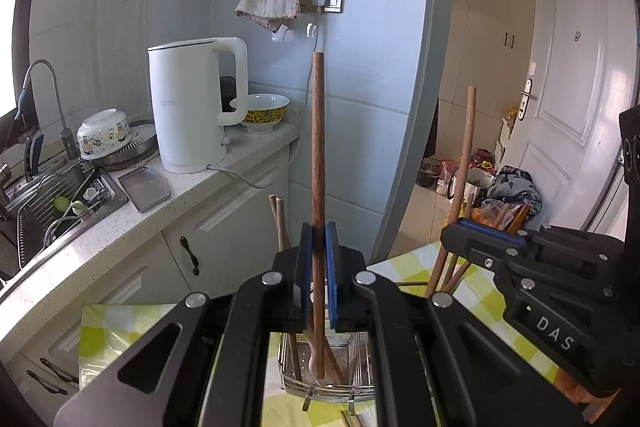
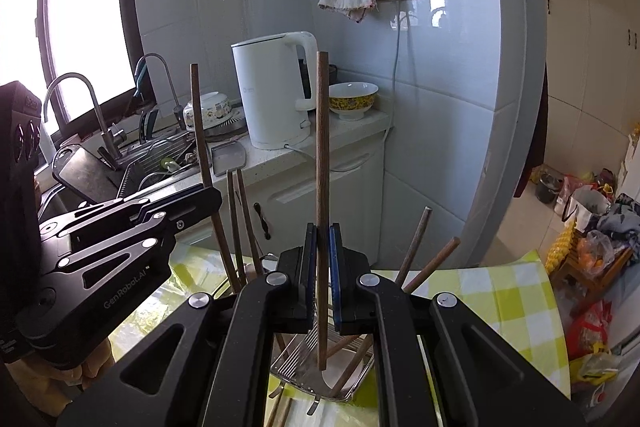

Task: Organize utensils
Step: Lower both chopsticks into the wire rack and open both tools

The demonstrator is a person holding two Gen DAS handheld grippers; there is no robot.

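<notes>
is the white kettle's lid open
No, the white kettle on the countertop has its lid down flat across the top.

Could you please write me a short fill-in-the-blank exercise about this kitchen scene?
1. Each gripper, left and right, is shut on a wooden ____.
2. The kettle is ____ in colour.
3. The metal rack stands on a yellow-and-white ____ cloth.

Missing words: handle; white; checked

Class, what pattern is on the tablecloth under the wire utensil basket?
Yellow-green and white checks on the tablecloth, clearest in the right wrist view.
</notes>
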